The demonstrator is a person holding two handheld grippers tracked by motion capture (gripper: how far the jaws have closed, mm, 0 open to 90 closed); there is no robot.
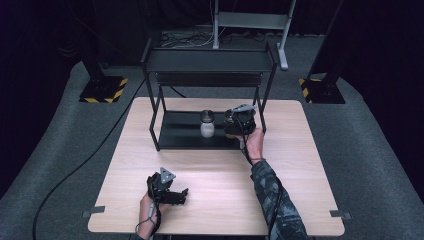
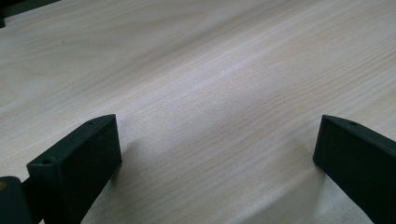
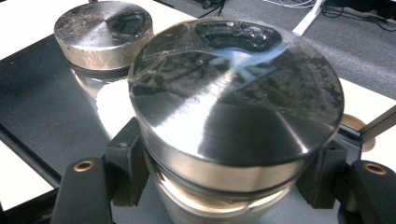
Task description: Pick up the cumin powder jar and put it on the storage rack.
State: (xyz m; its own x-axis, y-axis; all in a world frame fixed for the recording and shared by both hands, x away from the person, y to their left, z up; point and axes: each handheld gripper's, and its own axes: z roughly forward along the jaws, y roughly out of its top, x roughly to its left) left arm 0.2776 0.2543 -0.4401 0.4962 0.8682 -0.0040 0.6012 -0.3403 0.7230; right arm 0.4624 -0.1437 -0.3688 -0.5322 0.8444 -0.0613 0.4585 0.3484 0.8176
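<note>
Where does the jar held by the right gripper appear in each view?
High view: held jar on the shelf, right of centre, by the right gripper.
Left gripper view: bare table.
Right gripper view: centre, between the jaws.
Shared landmark: second jar.

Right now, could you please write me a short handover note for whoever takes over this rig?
Right tool: shut on the jar with the metal lid, gripping it just below the lid, at the right end of the black rack's lower shelf.
Left tool: open, nothing between its jaws, low over the wooden table near the front edge.
Second jar: upright on the same shelf, just left of the held one.
Done: one jar gripped.
Left: whether the held jar is being placed or taken off the shelf is not clear; the upper shelf looks bare.
</note>
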